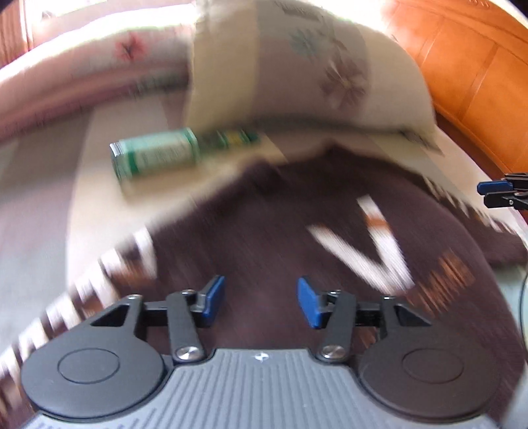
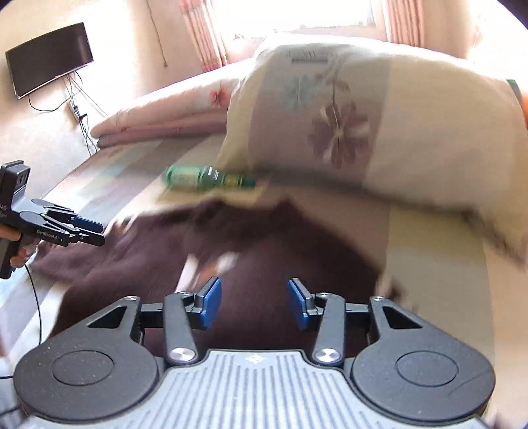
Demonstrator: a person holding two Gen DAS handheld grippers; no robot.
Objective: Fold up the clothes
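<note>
Two grippers, left gripper (image 1: pixel 260 302) and right gripper (image 2: pixel 254 303), hover over a dark brown sweater (image 1: pixel 270 224) spread on the bed (image 1: pixel 43 204), fingers parted and gripping nothing. Blur hides the sweater's fold state; this fits either reaching for an edge or letting go after a fold. Nearby obstructions: a green bottle (image 1: pixel 155 158) just beyond the sweater and a floral pillow (image 1: pixel 297 66).

Bright window (image 2: pixel 290 13) behind pink patterned curtains (image 2: pixel 204 36); dark wall-mounted television (image 2: pixel 49 59) on beige wall; orange wooden headboard (image 1: pixel 462 76) beside the bed.
</note>
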